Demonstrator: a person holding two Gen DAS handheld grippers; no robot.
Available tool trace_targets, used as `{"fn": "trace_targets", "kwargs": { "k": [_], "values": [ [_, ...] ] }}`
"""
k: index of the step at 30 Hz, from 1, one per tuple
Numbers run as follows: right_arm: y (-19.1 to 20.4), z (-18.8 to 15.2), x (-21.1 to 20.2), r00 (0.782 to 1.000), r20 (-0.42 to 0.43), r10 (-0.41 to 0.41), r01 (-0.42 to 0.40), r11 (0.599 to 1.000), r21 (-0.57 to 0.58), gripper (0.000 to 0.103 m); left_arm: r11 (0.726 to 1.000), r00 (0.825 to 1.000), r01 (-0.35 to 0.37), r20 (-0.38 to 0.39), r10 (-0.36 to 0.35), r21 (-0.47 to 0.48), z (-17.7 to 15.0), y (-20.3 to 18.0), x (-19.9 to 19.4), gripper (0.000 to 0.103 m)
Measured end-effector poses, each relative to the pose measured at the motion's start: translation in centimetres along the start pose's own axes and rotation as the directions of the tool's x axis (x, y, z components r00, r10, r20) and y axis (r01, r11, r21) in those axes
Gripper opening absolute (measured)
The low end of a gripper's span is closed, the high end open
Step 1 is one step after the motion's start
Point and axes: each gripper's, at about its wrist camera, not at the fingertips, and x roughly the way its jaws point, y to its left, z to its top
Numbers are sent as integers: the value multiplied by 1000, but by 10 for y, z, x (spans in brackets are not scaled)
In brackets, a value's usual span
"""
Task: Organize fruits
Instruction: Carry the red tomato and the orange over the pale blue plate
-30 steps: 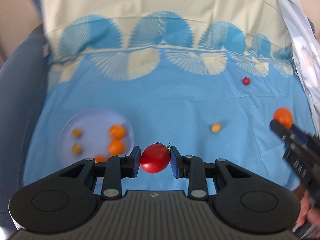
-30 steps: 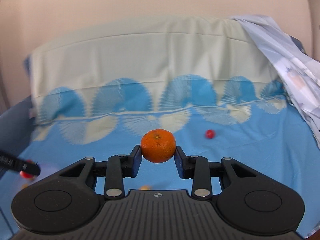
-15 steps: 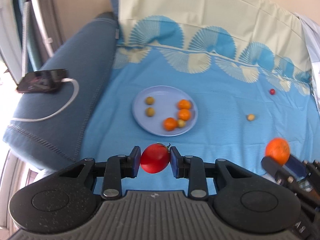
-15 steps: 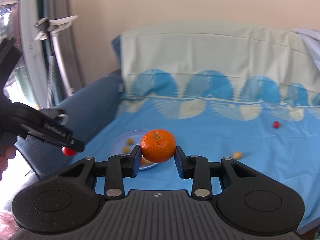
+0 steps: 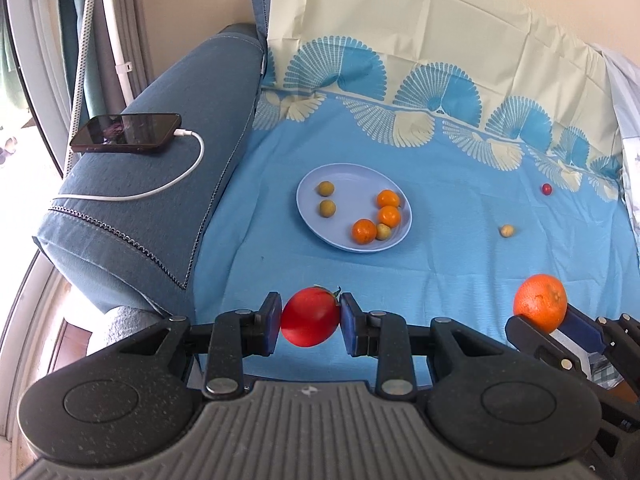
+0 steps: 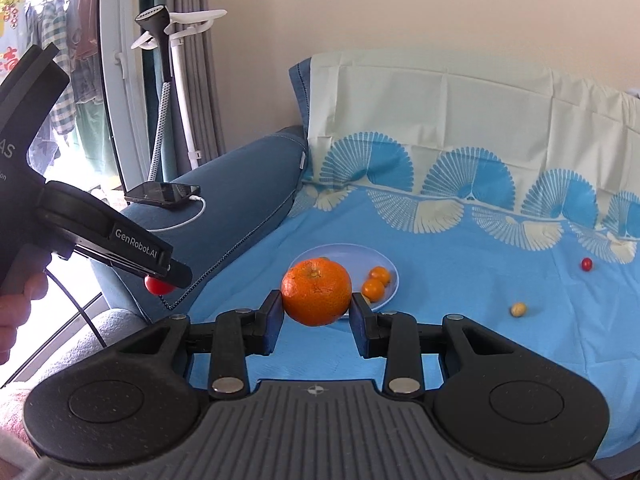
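Short of the plate [image 5: 316, 224], my left gripper [image 5: 310, 322] clamps a tomato [image 5: 309, 323], my right gripper [image 6: 317, 312] an orange [image 6: 316, 292]. Six fruits plated; a cherry tomato [image 5: 546, 189] and yellowish fruit [image 5: 507, 231] wait far right.

My left gripper [image 5: 310, 322] holds a tomato [image 5: 309, 322] before the plate [image 5: 348, 178]. My right gripper [image 6: 317, 312] holds an orange [image 6: 316, 293]. Six small fruits lie in the plate. A phone [image 5: 126, 133] lies on the sofa arm [image 5: 160, 200], left.
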Motion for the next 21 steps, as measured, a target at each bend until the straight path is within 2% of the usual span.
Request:
{"fn": "trace_targets", "kwargs": {
  "k": [21],
  "values": [
    [-2,-1,2,1000,-15,-2,2,1000,-3,37,1000,1000,2,-11,-3,-10,-1,1,4,35]
  ]
}}
